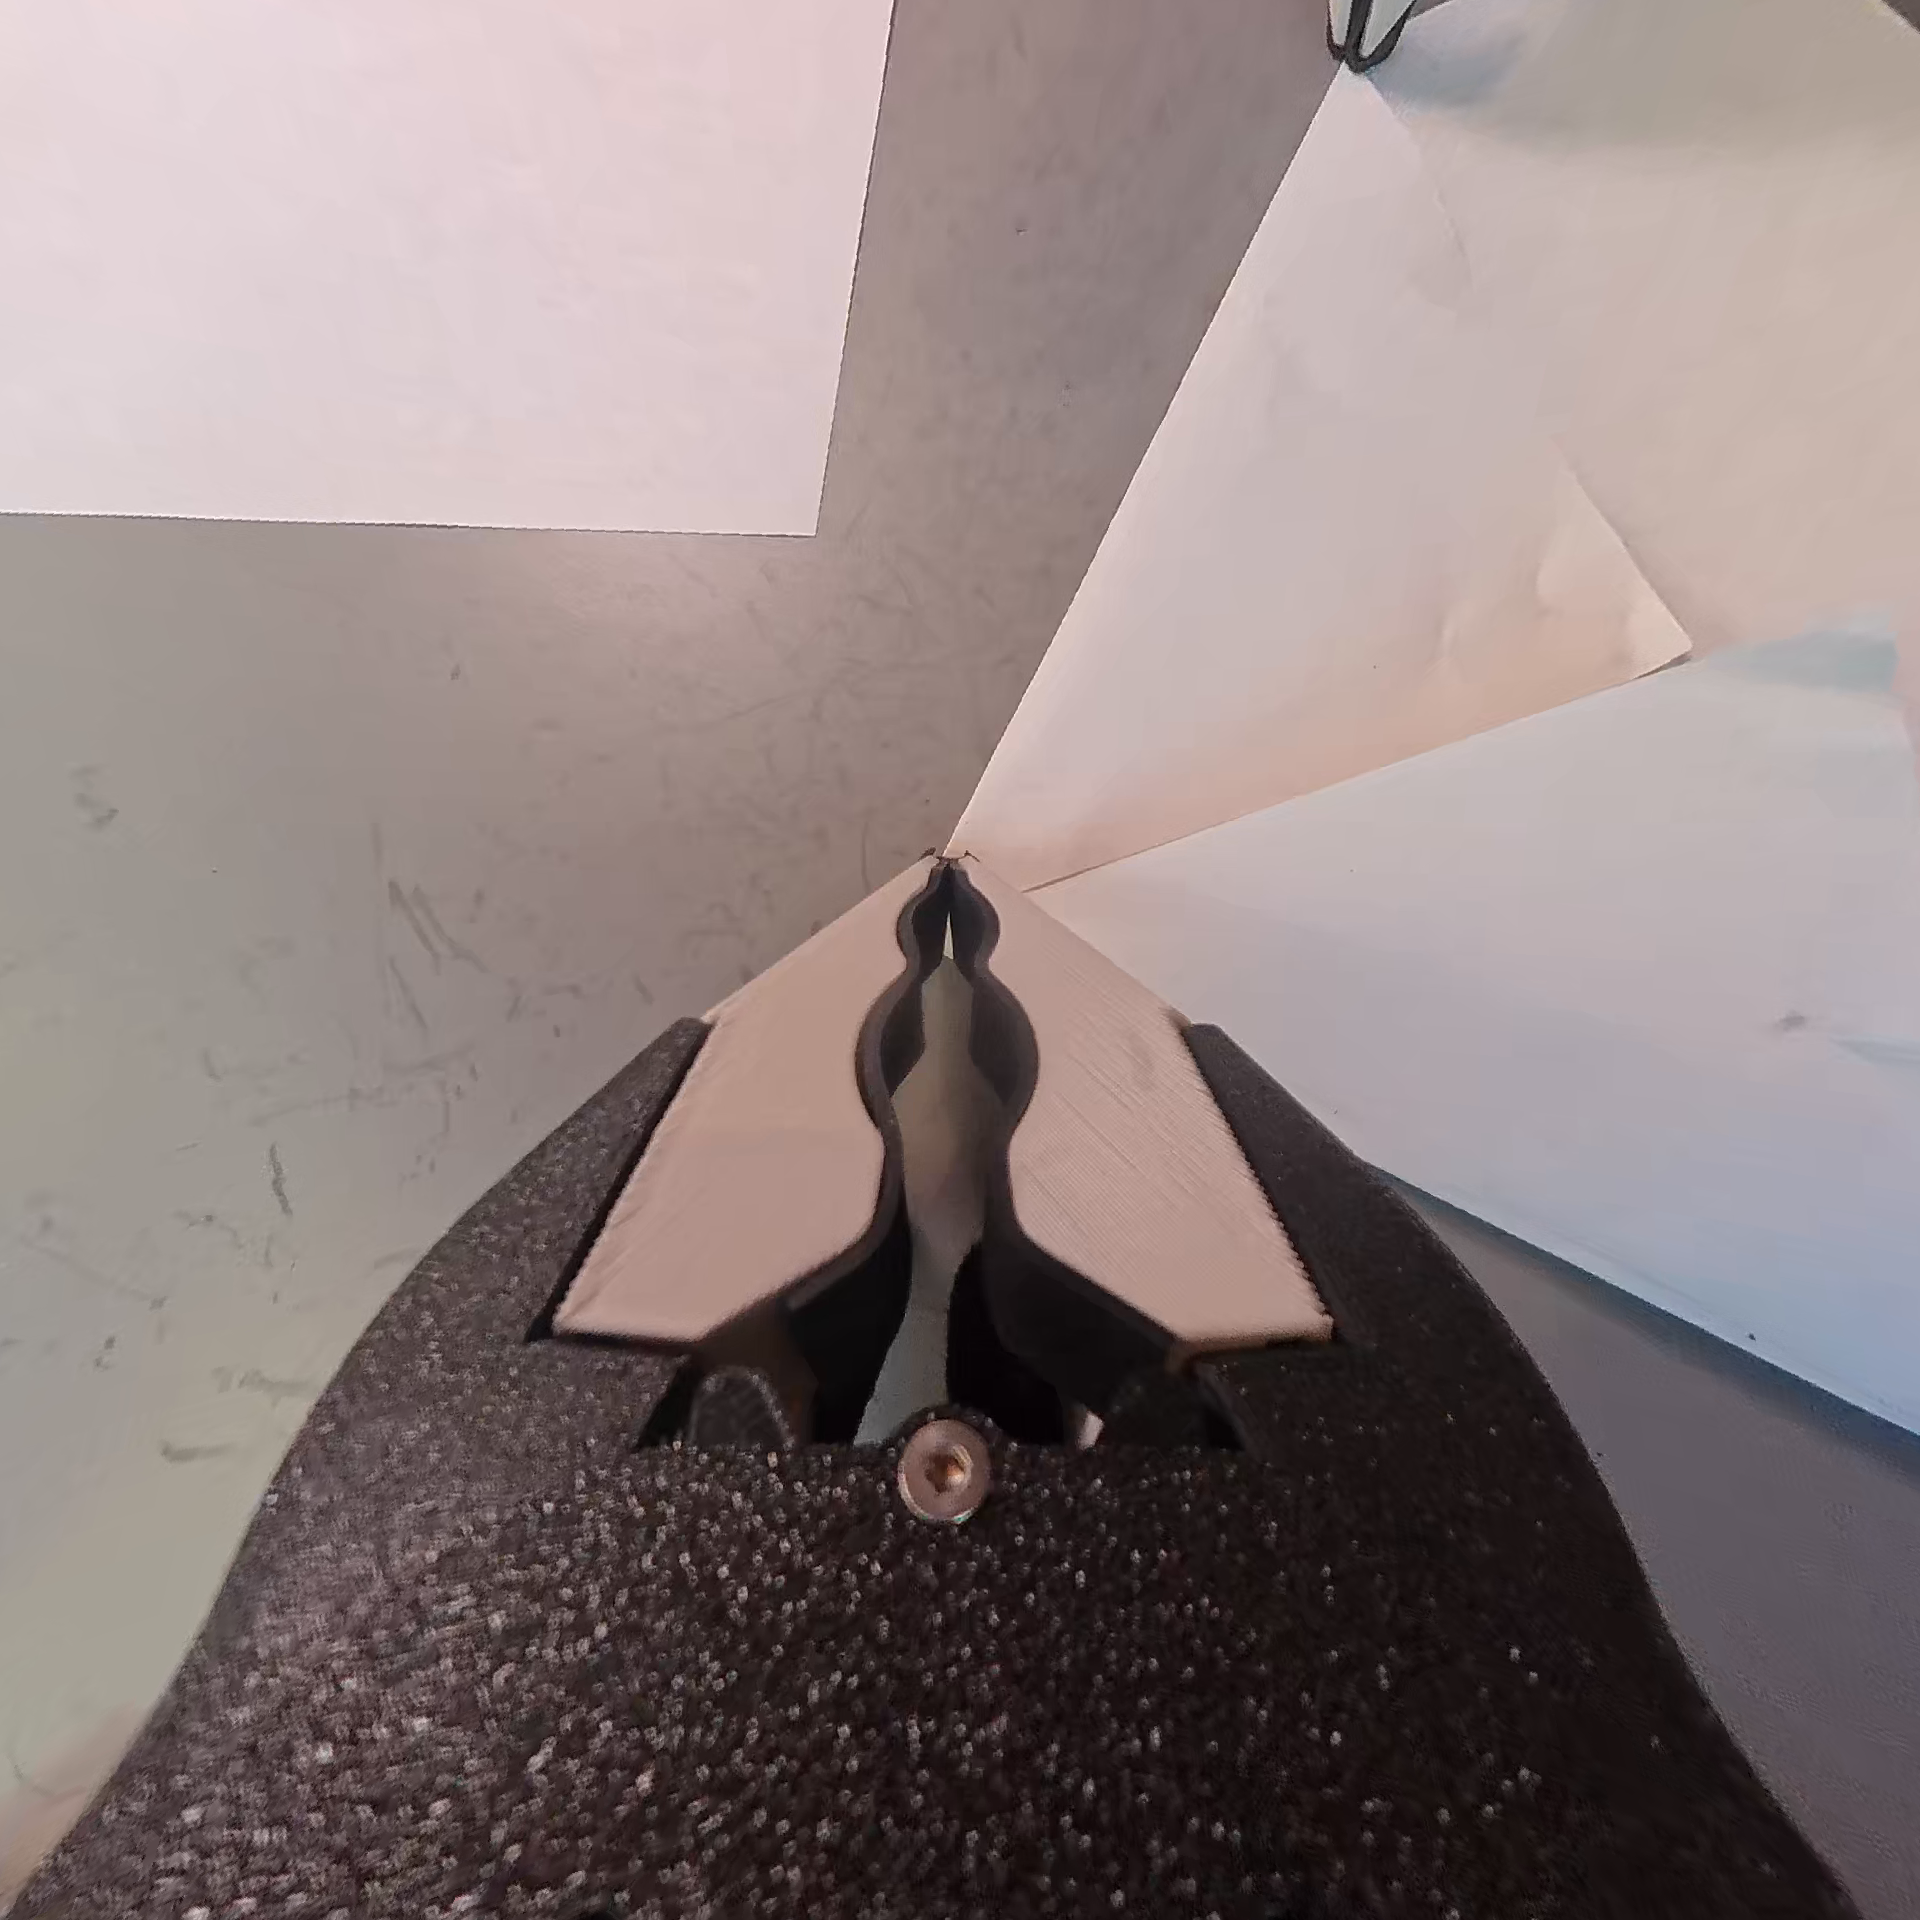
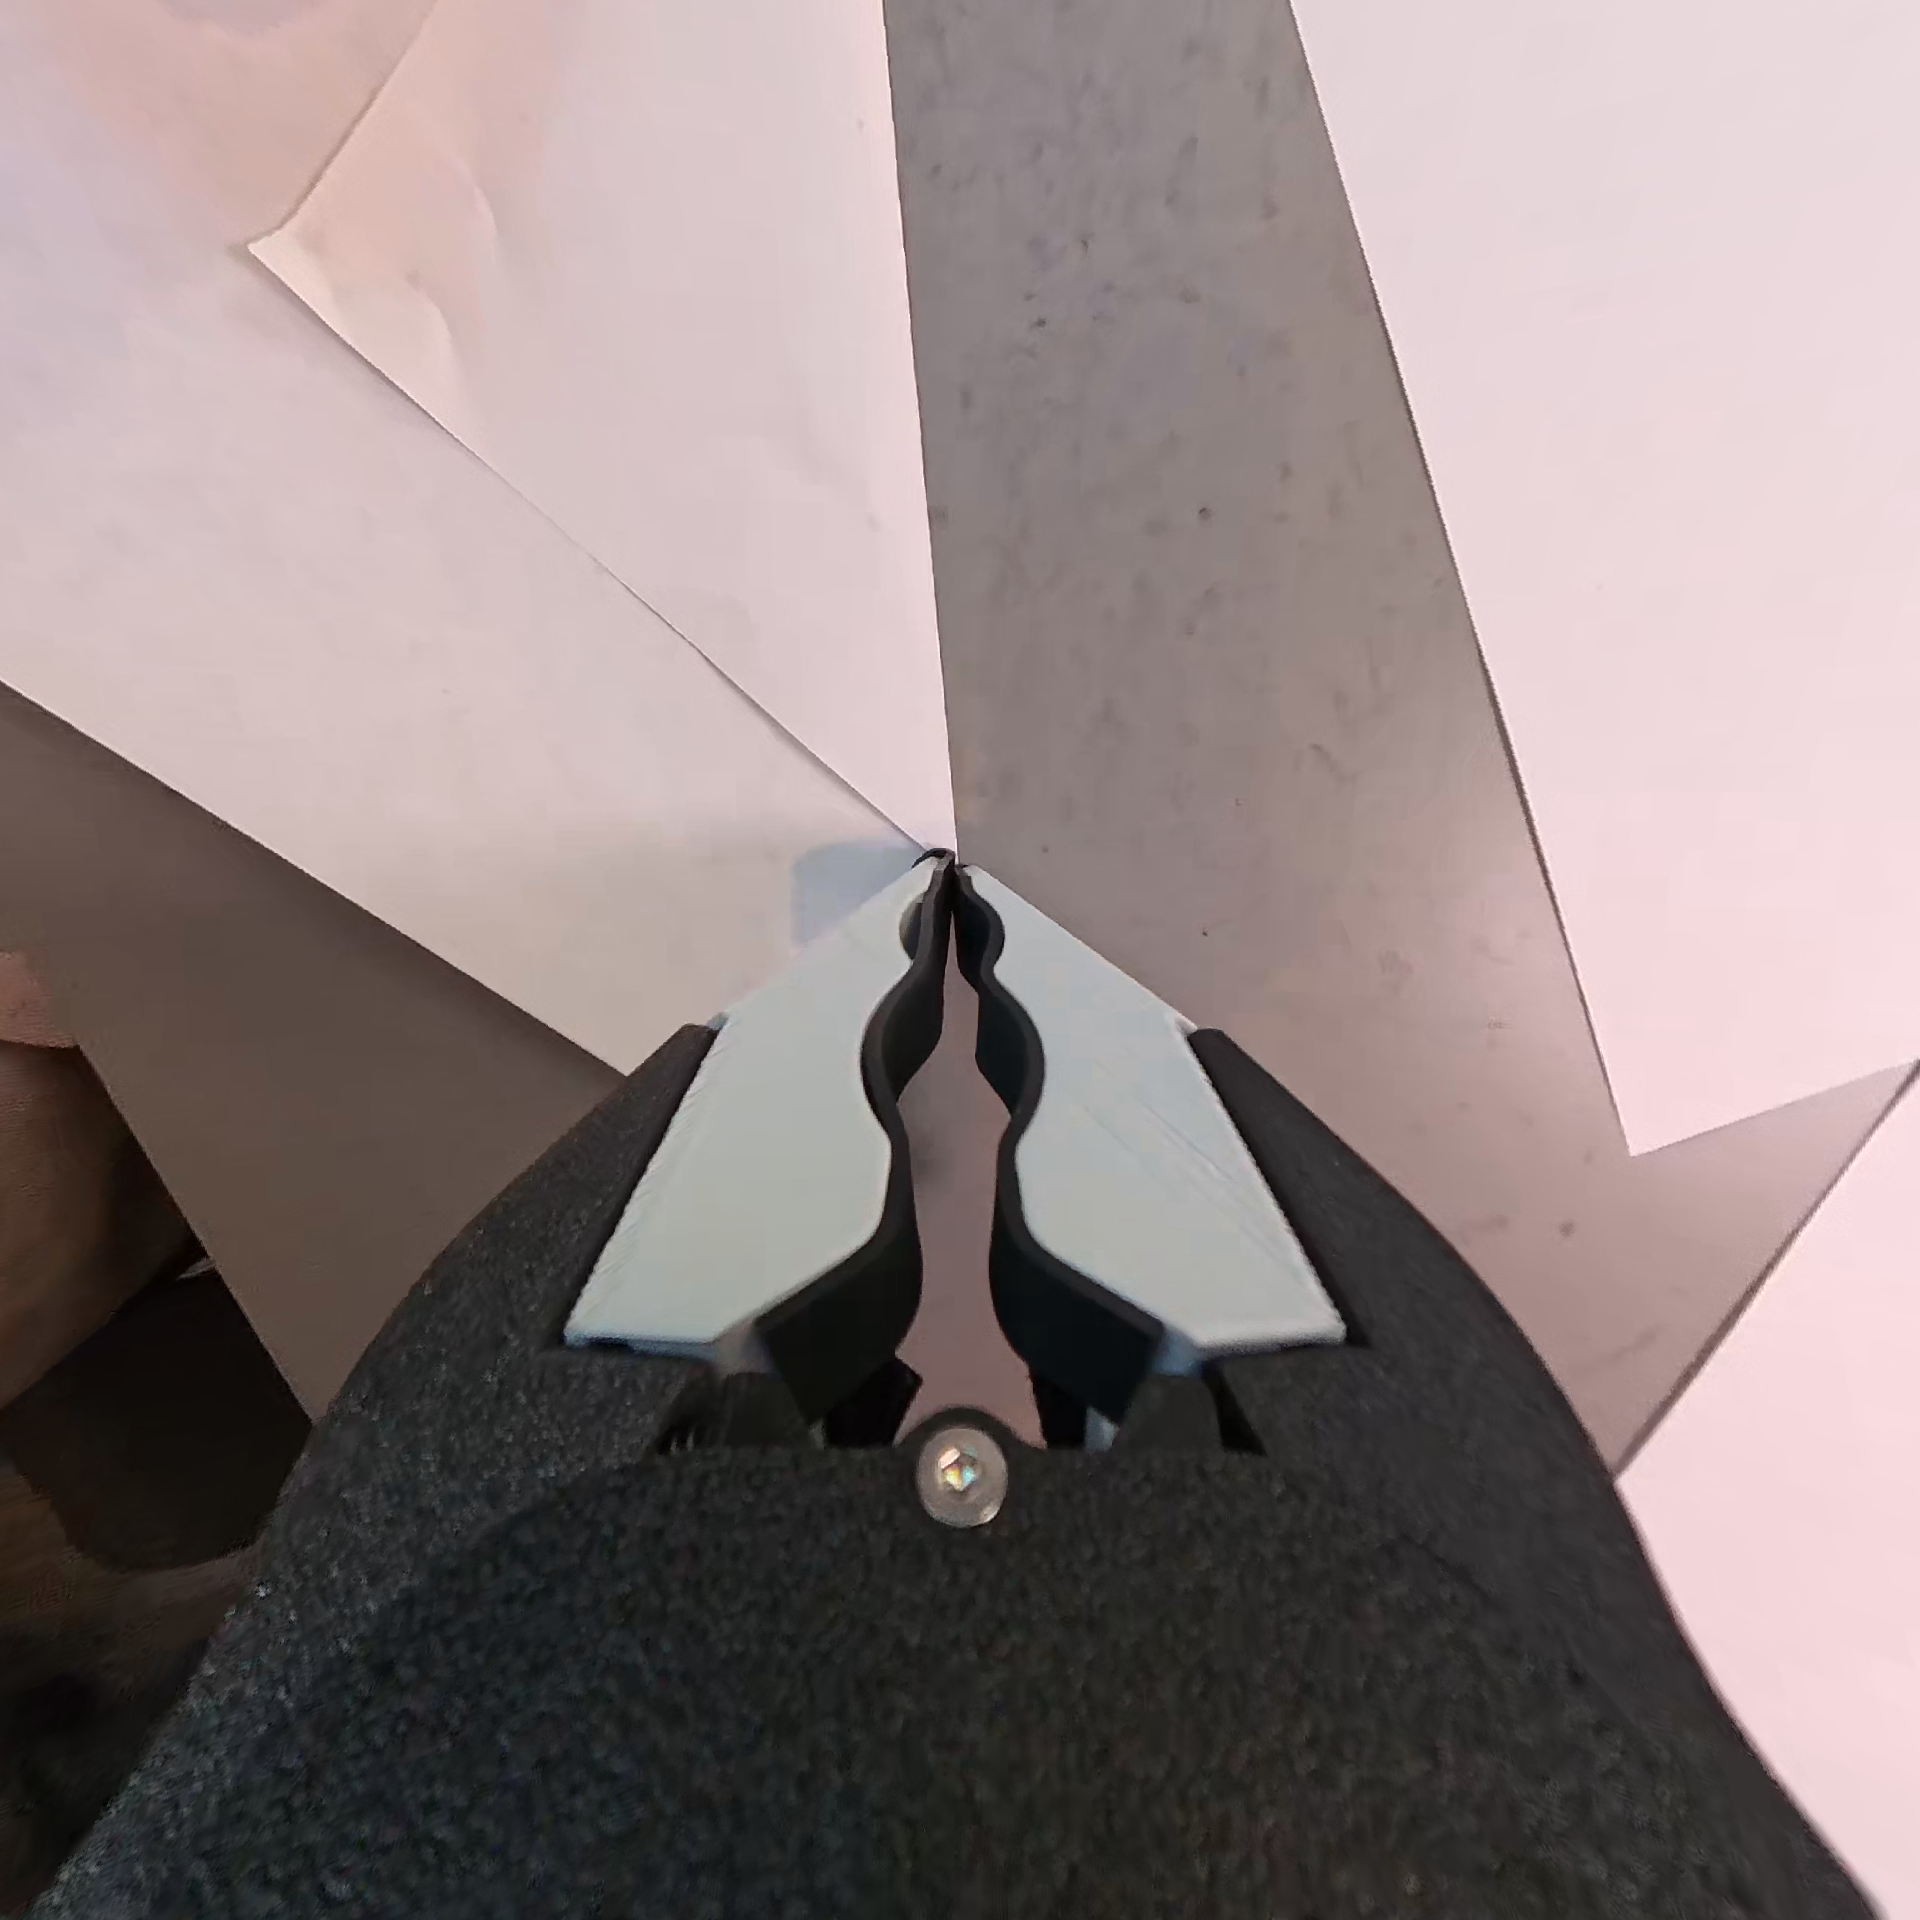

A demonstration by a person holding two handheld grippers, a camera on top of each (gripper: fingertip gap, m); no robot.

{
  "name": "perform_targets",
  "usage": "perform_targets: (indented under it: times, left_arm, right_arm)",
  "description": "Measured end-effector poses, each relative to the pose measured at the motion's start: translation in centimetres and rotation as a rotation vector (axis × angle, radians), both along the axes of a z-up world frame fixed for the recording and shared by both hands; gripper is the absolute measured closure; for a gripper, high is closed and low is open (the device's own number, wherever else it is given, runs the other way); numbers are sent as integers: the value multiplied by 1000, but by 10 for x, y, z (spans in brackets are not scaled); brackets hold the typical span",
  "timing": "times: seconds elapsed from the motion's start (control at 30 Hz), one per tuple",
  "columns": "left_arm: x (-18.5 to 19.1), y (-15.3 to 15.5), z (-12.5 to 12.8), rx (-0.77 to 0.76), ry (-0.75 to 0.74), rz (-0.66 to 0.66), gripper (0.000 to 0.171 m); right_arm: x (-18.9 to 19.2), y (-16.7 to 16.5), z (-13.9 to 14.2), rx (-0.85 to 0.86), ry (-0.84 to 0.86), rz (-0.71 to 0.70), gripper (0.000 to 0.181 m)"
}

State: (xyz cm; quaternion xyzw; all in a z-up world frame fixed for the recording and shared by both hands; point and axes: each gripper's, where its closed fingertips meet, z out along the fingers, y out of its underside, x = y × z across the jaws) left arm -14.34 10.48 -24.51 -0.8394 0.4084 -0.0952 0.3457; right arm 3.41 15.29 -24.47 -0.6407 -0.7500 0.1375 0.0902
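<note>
In the left wrist view my left gripper [image 1: 948,868] is shut on the corner of a white paper sheet [image 1: 1558,987]. A strip of the paper shows between the jaws, and the sheet rises off the grey table [image 1: 416,935] to the right. In the right wrist view my right gripper [image 2: 951,862] is shut at the corner of a white paper sheet [image 2: 364,675]. That sheet spreads to the left, its lower edge curled up off the table [image 2: 1143,520]. Whether both grippers hold the same sheet cannot be told.
A slightly creased white sheet [image 1: 1351,468] lies flat under the lifted one; it also shows in the right wrist view [image 2: 623,260]. More white sheets lie at the upper left [image 1: 416,260] and at the right [image 2: 1610,416]. A dark-edged object [image 1: 1371,36] sits at the top edge. Across from one pair of fingers to the other is roughly 20 cm.
</note>
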Motion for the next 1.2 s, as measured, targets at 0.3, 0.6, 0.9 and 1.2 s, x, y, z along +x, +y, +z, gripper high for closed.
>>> perform_targets:
  times: [0.3, 0.6, 0.9, 1.2]
  left_arm:
    - [1, 5, 1, 24, 24, -47, 171]
    - [40, 23, 19, -12, -59, -288, 171]
    - [18, -21, 48, -190, -383, -44, 114]
    - [43, -29, 1, -53, -94, 102, 113]
  right_arm:
    - [-9, 8, 37, 17, 246, -116, 172]
    - [-26, -15, 2, -28, 243, -136, 139]
    - [-29, -11, 5, 150, 331, -69, 181]
    - [-25, -21, 2, 52, 343, -81, 179]
